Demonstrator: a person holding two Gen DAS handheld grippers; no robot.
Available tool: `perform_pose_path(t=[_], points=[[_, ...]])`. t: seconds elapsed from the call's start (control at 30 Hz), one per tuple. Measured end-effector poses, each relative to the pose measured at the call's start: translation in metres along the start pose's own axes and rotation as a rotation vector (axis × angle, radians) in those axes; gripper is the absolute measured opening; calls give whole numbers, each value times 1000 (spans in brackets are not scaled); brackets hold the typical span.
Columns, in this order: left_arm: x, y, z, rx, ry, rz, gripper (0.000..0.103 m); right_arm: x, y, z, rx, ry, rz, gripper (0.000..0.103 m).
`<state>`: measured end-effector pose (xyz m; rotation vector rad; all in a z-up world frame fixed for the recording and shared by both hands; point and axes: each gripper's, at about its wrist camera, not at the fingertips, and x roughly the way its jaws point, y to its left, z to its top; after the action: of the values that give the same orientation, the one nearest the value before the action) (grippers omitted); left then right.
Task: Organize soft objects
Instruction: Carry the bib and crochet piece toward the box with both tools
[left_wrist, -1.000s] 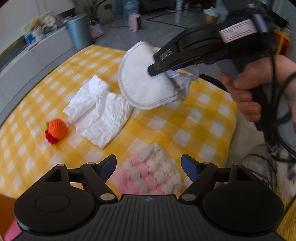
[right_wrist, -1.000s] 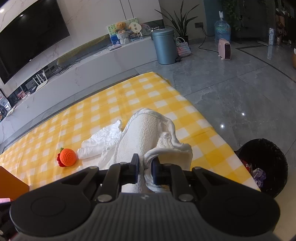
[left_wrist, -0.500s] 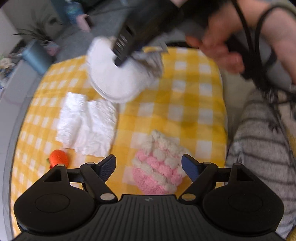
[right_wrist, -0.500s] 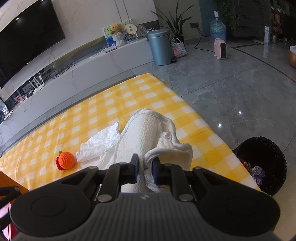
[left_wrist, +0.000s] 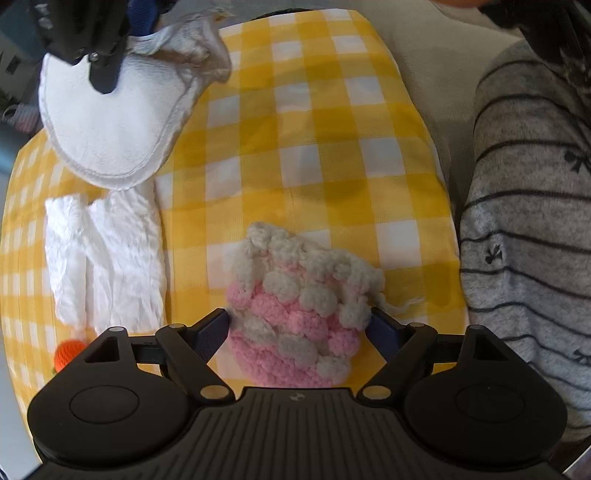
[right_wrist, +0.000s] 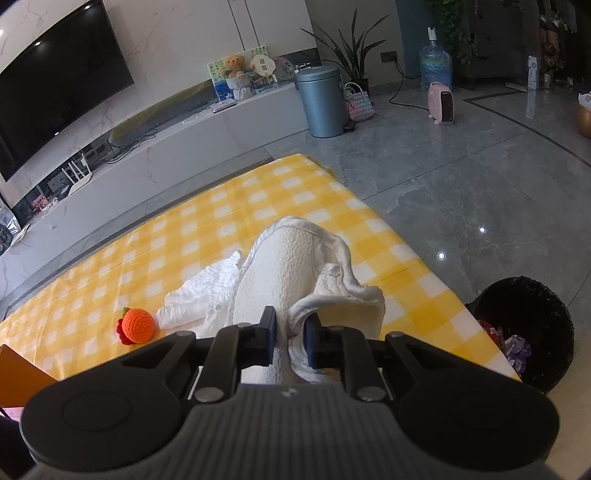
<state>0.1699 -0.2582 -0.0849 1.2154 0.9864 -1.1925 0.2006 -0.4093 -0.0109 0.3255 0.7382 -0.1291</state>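
My left gripper (left_wrist: 299, 323) is open, one jaw on each side of a pink and white crocheted pouch (left_wrist: 295, 302) that lies on the yellow checked cloth (left_wrist: 314, 122). My right gripper (right_wrist: 290, 330) is shut on a white folded cloth (right_wrist: 291, 273) and holds it above the table; the cloth also shows in the left wrist view (left_wrist: 110, 122) at the upper left. A crumpled white tissue (left_wrist: 105, 258) lies left of the pouch. An orange crocheted fruit (right_wrist: 137, 325) sits further left, also in the left wrist view (left_wrist: 68, 352).
A black waste bin (right_wrist: 524, 332) stands on the floor beyond the table's right edge. A person in a grey striped sweater (left_wrist: 528, 221) is close on the right in the left wrist view. An orange box corner (right_wrist: 18, 373) is at the table's left.
My left gripper has moved down and forward so its open jaws now flank the pink pouch. My right gripper still holds the white cloth, hardly moved.
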Motion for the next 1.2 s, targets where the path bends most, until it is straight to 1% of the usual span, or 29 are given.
perform_pose_path(t=[0.1,0.13,0.2,0.3,0.43,0.6,0.63,0.67,0.77,0.8,0.83,0.9,0.97,1.0,1.07,1.13,1.17,1.2], points=[[2,-1,-1,33,-14,5,98,-2,-1,2,-3,-11,-9,14],[4,-2,-1,40,-22,15,102,-4,-2,2,-2,-14,-9,14],[8,-6,-1,51,-38,40,103,-5,-2,3,-3,-19,-7,14],[11,-10,0,76,-45,34,103,-5,0,4,-10,-20,-6,14],[13,-3,0,20,-45,-17,103,-3,3,4,-26,-17,-5,14],[20,16,1,-56,-18,-73,103,-1,3,4,-29,-13,-10,14],[20,16,0,-46,-25,-80,99,-1,4,3,-31,-13,-10,14],[19,13,-2,-14,-40,-77,97,-2,4,3,-31,-13,-9,14],[11,-3,-6,97,-87,-41,84,-1,3,3,-33,-11,-8,14],[8,-9,-8,118,-97,-33,76,-1,3,3,-32,-11,-9,14],[7,-14,-11,138,-107,-17,70,0,3,4,-30,-10,-9,14],[4,-28,-15,189,-122,31,66,1,3,4,-31,-9,-7,14],[5,-42,-15,224,-119,86,65,1,4,3,-38,-8,-1,14],[5,-48,-13,220,-107,111,65,0,4,3,-40,-8,2,14],[6,-52,-8,161,-68,137,65,0,3,3,-39,-10,5,14],[6,-54,-7,101,-19,122,65,-2,1,3,-36,-12,6,14],[4,-56,0,93,-6,116,65,-2,0,3,-36,-11,5,14],[2,-58,-1,92,-6,124,65,-1,0,3,-37,-11,3,14]])
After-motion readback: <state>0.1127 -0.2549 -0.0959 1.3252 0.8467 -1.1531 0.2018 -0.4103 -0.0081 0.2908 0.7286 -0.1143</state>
